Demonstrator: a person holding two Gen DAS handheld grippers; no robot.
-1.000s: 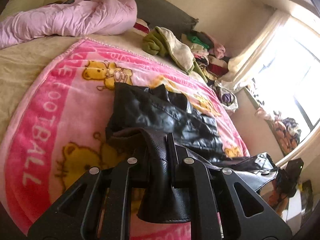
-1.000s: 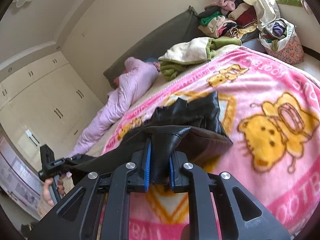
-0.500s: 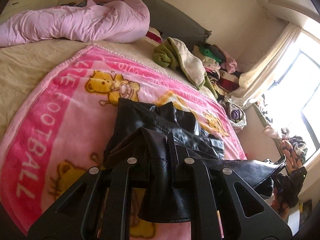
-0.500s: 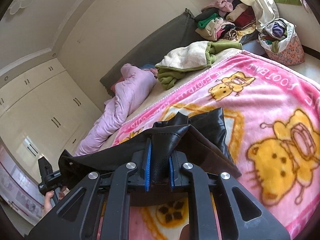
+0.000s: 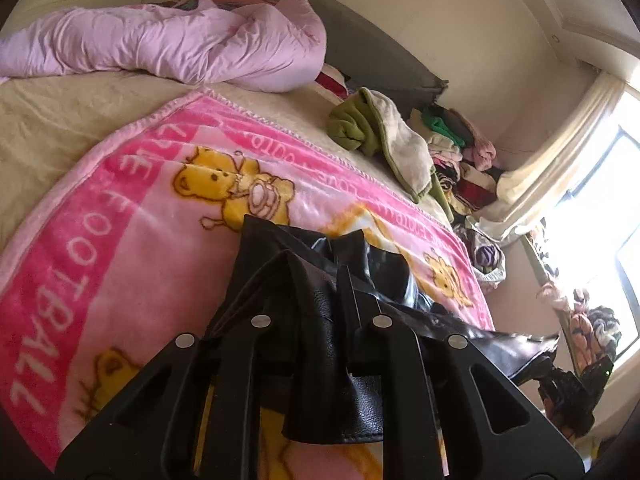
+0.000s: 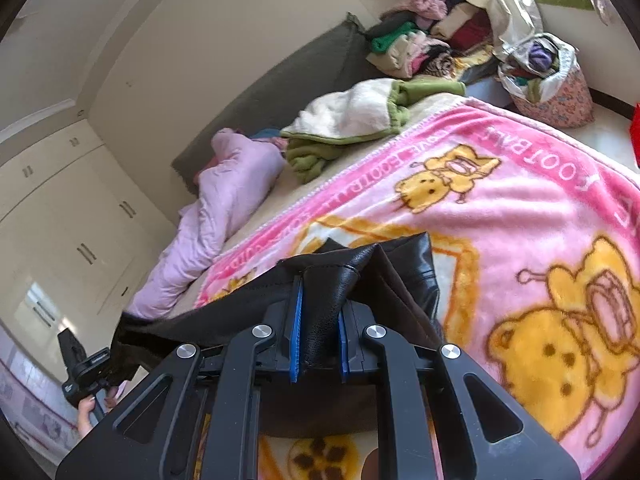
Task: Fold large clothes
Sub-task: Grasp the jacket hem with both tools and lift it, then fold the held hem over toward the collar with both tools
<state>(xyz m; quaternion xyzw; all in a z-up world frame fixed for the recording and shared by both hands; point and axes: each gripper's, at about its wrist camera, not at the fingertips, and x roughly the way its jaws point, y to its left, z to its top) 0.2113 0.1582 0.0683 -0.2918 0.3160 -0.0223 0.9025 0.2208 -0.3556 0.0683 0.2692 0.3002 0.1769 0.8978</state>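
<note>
Left wrist view: my left tool (image 5: 320, 320) is clamping a fold of the black leather jacket (image 5: 316, 280), hanging over the pink cartoon-bear blanket (image 5: 132, 248) on the bed.

Right wrist view: my right tool (image 6: 320, 320) is pinching another jacket edge between blue pads (image 6: 295, 332), stretching leather toward the left tool.

A home bedroom: bed (image 5: 60, 128), wardrobe doors (image 6: 80, 216), clothes piles (image 6: 432, 48)
</note>
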